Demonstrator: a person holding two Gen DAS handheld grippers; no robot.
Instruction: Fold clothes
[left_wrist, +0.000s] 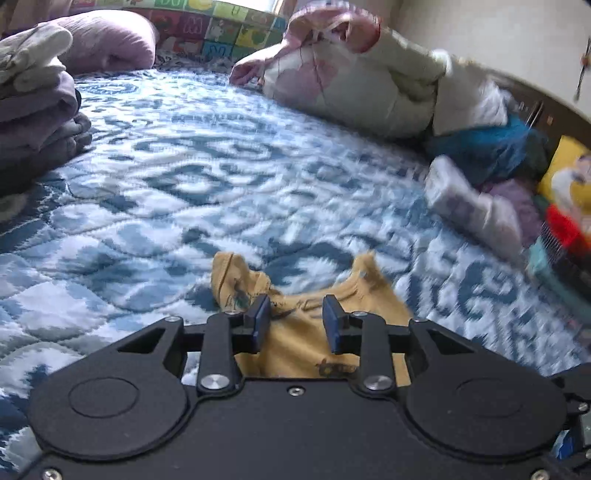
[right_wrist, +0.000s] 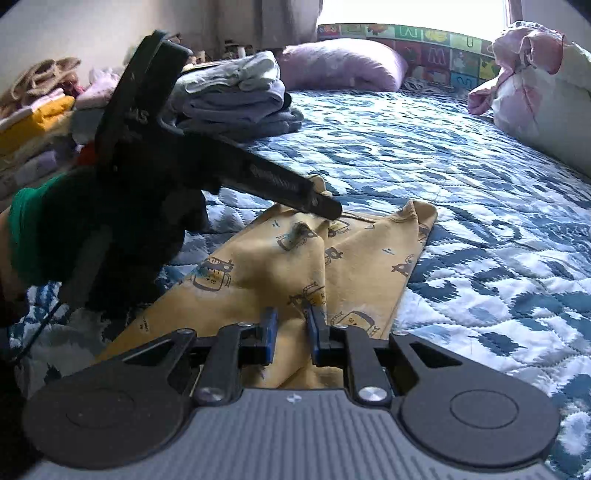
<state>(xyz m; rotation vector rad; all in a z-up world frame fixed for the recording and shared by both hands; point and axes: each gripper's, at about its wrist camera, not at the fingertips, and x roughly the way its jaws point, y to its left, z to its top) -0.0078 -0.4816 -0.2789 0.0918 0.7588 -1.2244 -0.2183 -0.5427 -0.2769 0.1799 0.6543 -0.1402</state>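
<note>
A yellow printed garment lies rumpled on the blue-and-white quilted bedspread, near the bottom centre of both views; in the left wrist view the left gripper has its blue pads spread apart with the yellow cloth beneath and between them, not pinched; the right gripper has its pads drawn close with a raised fold of the garment between them — whether it bites I cannot tell; in the right wrist view the left tool's tip rests on the garment's far edge at about 12 o'clock; a stack of folded clothes sits at 10 o'clock, a pink pillow at 12 o'clock, a bunched duvet at 1 o'clock in the left view.
</note>
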